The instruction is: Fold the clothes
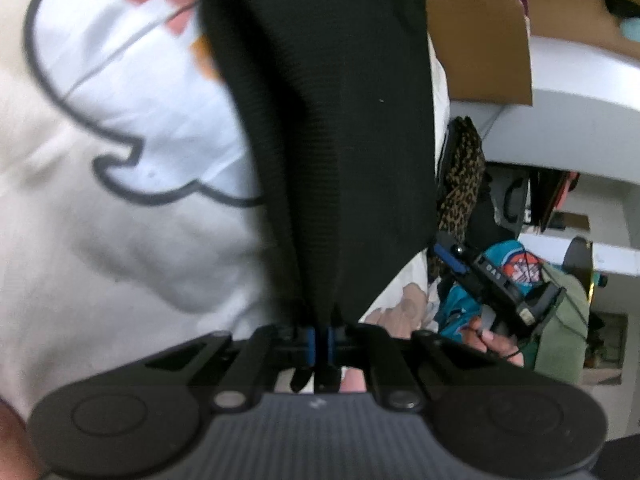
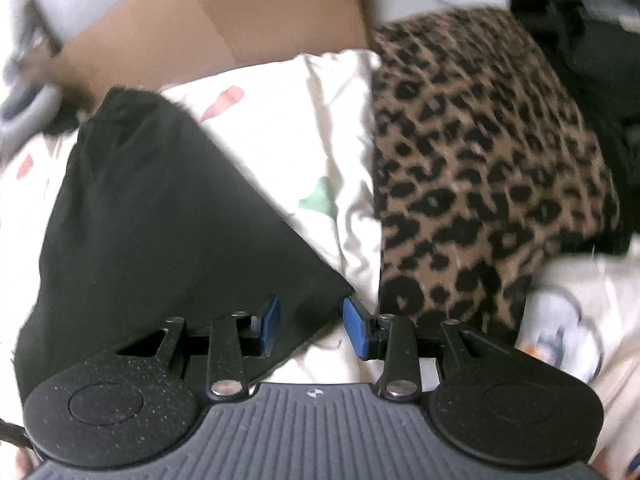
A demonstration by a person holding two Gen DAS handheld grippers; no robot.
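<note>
Our left claw (image 1: 319,344) is clamped on the black garment (image 1: 332,128), frame centre; our right claw (image 2: 311,322) gapes at its corner. We should close there and pull taut.

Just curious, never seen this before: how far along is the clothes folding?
Early on. Nothing looks folded yet. The left tool is shut on the black garment; the right tool is open at its corner. The leopard-print garment still lies beside it on the white printed sheet.
</note>
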